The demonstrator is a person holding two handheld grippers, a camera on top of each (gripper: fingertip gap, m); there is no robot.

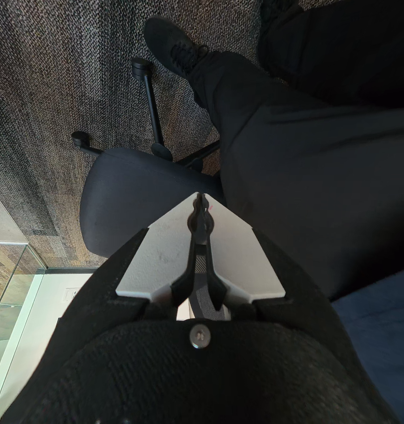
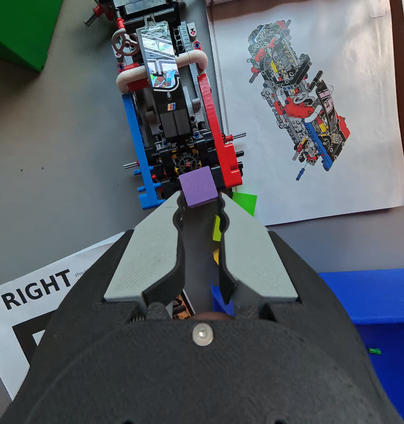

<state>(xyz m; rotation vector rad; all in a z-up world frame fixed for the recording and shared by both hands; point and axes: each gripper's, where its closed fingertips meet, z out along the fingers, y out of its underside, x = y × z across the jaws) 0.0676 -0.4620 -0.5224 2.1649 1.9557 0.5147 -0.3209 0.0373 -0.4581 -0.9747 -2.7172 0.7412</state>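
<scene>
Grey table point(image 2: 47, 137), speckled carpet point(image 1: 58, 68). Right gripper point(image 2: 200, 195) clamped on purple cube point(image 2: 197, 185); left gripper point(image 1: 201, 195) closed, bare, above chair seat point(image 1: 127, 195).

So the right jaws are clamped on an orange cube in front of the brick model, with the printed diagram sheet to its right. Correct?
Not quite: the cube is purple, not orange, as the right wrist view shows. The right gripper grips it in front of the brick model, diagram sheet to the right.
</scene>
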